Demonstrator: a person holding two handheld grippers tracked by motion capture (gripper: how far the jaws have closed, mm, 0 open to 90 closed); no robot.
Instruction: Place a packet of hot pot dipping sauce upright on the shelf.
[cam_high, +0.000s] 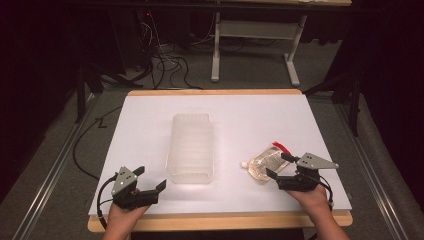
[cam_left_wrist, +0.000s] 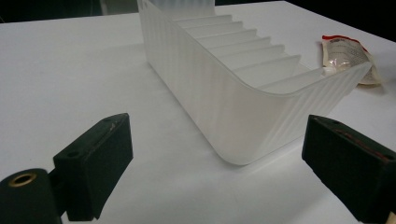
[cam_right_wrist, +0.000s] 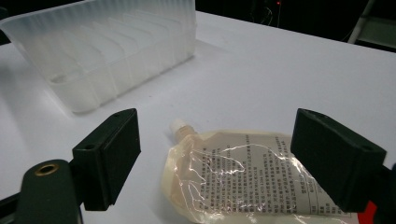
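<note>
A clear spouted pouch (cam_high: 263, 163) of pale liquid lies flat on the white table (cam_high: 150, 120), toward its right side and near the front edge. Its small white spout (cam_right_wrist: 178, 126) points toward the translucent ribbed bin (cam_high: 191, 148), and a red strip (cam_high: 281, 146) marks its far end. Printed text covers its face, too small to read.

The right gripper (cam_high: 279, 166) sits right at the pouch, jaws spread wide on either side of it. In the right gripper view the pouch lies between the two black pads (cam_right_wrist: 116, 149), which stand clear of it, so nothing is gripped. The person's right hand (cam_high: 314, 197) holds this gripper from the front edge of the table.

The bin stands in the middle of the table, long side running away from the person, apart from the pouch; inner ridges line its walls.

The left gripper (cam_high: 150, 179) rests near the front left corner, just beside the bin's near left corner, held by the left hand (cam_high: 122, 214). Its jaws are also wide apart with nothing between them; in the left gripper view the bin's rounded corner (cam_left_wrist: 243, 116) lies ahead of the pads
</note>
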